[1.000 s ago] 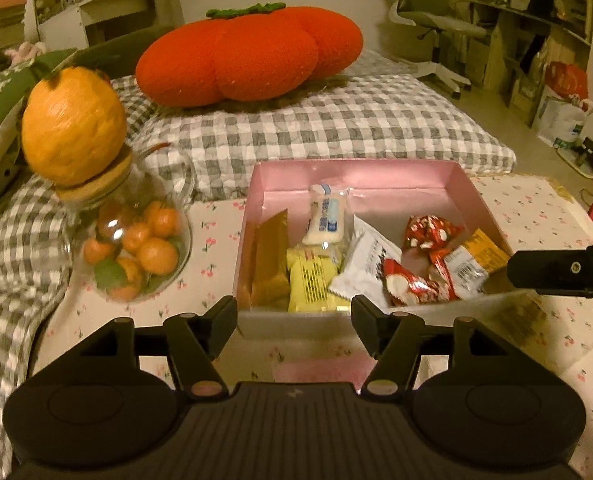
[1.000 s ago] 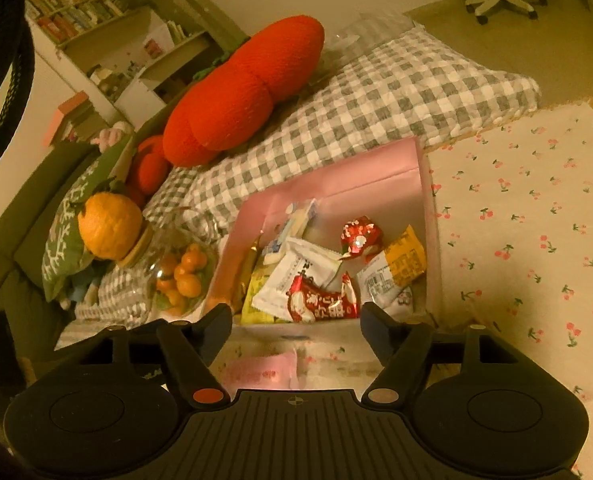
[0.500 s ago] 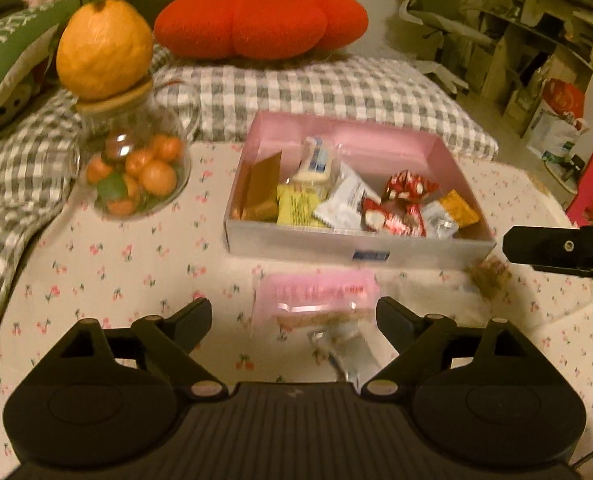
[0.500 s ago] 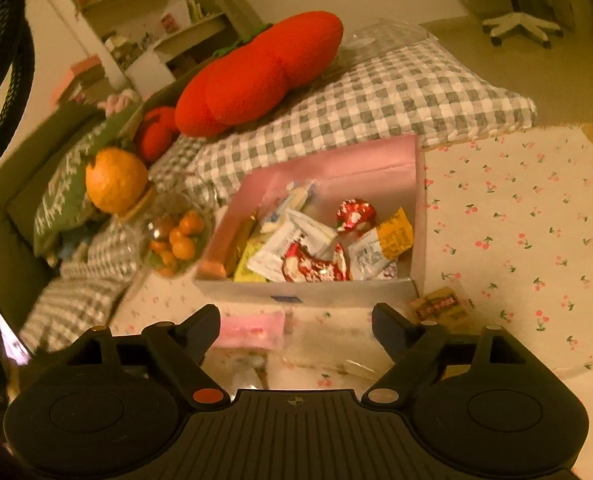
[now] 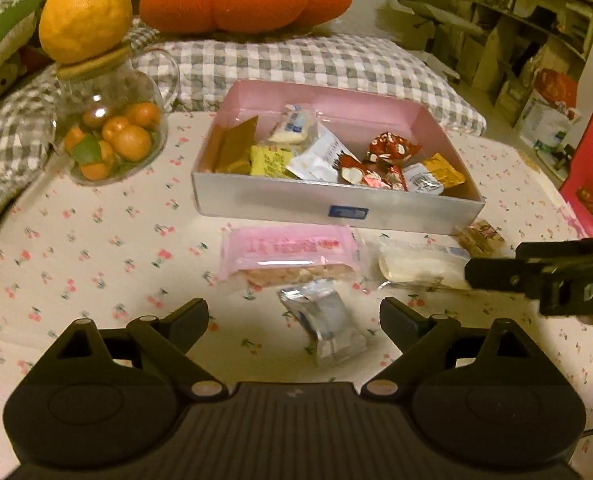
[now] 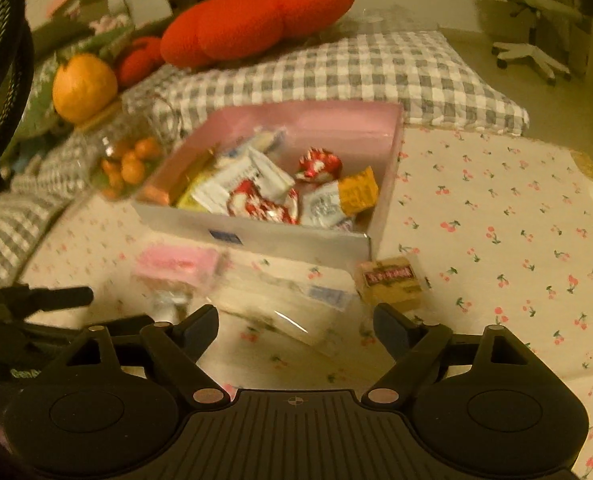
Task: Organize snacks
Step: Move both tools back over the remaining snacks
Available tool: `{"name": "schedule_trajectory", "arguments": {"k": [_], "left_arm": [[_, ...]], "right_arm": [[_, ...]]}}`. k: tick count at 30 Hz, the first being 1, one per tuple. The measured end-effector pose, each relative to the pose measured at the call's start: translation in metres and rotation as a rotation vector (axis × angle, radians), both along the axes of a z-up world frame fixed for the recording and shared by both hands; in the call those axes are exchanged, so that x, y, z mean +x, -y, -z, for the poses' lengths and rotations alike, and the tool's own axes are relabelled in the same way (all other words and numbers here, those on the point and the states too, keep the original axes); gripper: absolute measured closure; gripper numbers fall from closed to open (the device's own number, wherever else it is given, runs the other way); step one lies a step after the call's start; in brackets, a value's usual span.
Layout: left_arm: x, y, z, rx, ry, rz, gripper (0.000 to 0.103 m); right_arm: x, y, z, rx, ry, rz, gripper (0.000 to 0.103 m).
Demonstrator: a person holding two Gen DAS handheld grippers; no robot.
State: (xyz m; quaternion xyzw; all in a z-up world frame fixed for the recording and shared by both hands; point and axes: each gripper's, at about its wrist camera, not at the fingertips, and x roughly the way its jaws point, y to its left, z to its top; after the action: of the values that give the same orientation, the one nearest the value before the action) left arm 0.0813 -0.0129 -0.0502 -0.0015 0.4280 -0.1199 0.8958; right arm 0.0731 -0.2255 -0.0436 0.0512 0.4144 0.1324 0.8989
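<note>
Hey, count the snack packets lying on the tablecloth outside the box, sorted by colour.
Pink packet: 1
Silver packet: 1
Clear packet with a pale snack: 1
Small tan packet: 1
Total: 4

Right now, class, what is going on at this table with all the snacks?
A person holds a pair of tongs in each hand, sorting snacks into the pink-lined cardboard box. Both have just been opening and grip nothing. The left tongs hover over a silver foil packet; the right tongs hover over a clear-wrapped white bar. A pink wafer pack and a small tan packet lie outside the box too.
</note>
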Motion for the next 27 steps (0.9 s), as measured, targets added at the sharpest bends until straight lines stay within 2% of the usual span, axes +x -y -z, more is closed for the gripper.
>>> {"name": "schedule_trajectory", "arguments": {"k": [6,12,15,16,20,27], "left_arm": [[0.000,0.010,0.015,0.001,0.007,-0.019,0.017],[-0.001,0.016,0.024,0.023,0.003,-0.017,0.024],[0.000,0.016,0.027,0.031,-0.010,-0.013,0.031],[0.000,0.016,0.028,0.036,-0.011,-0.010,0.031],[0.001,0.014,0.028,0.050,-0.010,0.015,0.036],[-0.002,0.003,0.026,0.063,0.002,0.064,0.052]], "right_arm": [[-0.003,-0.007,0.016,-0.133,0.017,-0.083,0.016],[-0.001,-0.008,0.031,-0.179,0.010,-0.133,0.016],[0.004,-0.009,0.038,-0.192,0.006,-0.142,0.016],[0.005,-0.009,0.039,-0.186,0.010,-0.144,0.012],[0.012,-0.008,0.040,-0.170,0.021,-0.143,0.011],[0.021,-0.008,0.043,-0.153,0.018,-0.105,0.004]]}}
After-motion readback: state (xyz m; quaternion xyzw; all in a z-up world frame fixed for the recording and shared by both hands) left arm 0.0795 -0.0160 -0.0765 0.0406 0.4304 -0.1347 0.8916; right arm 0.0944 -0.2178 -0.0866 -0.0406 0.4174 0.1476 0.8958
